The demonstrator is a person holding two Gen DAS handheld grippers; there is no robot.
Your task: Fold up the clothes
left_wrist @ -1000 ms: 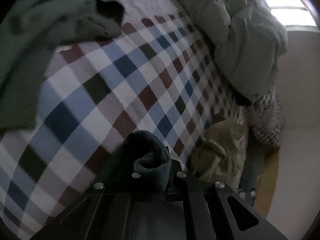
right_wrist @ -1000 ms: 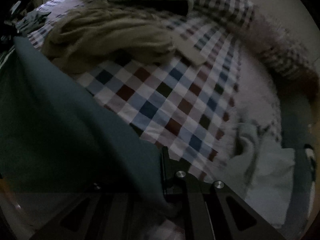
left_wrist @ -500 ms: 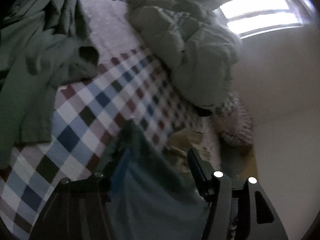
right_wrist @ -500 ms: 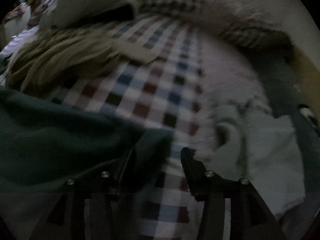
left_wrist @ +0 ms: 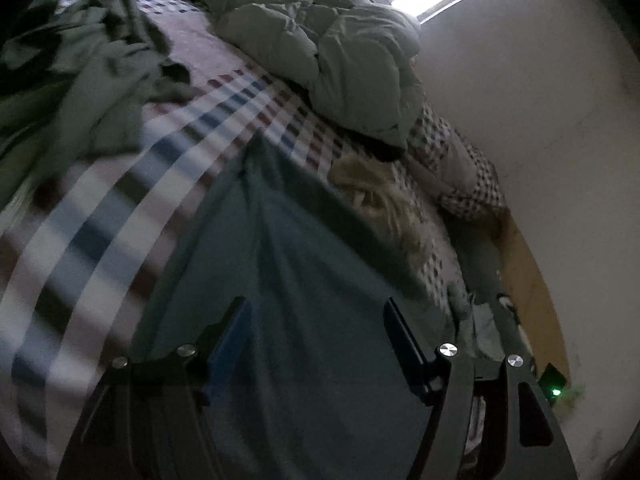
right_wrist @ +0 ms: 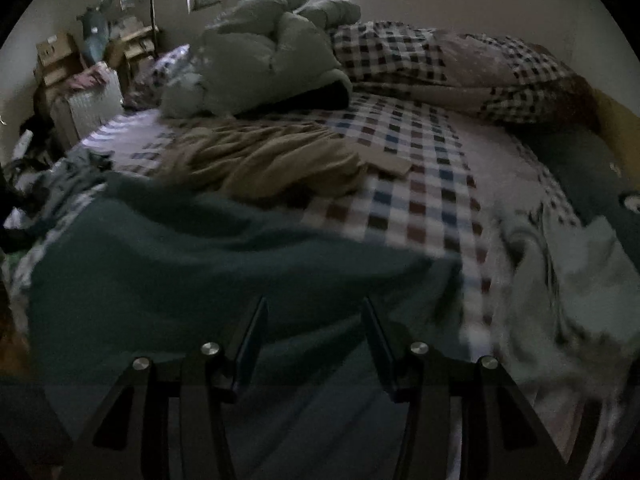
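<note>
A dark teal garment (left_wrist: 288,280) lies spread on the checked bedsheet (left_wrist: 100,208), right under both grippers. My left gripper (left_wrist: 314,302) hovers over it with its jaws opening; the cloth shows between the fingers but the pads do not press on it. In the right wrist view the same teal garment (right_wrist: 180,264) fills the lower left. My right gripper (right_wrist: 314,300) stands open above it, holding nothing. A crumpled green garment (left_wrist: 80,72) lies at the upper left. A tan garment (right_wrist: 260,160) lies bunched beyond the teal one.
A bulky pale duvet (right_wrist: 260,52) and a checked quilt (right_wrist: 400,52) are heaped at the head of the bed. A pale garment (right_wrist: 560,280) lies at the right edge. Boxes and clutter (right_wrist: 56,56) stand beside the bed on the left. A wall (left_wrist: 540,120) runs alongside.
Both grippers were shut on the teal garment a second ago. They have let go, opened and drawn back, and the garment now lies spread on the bed.
</note>
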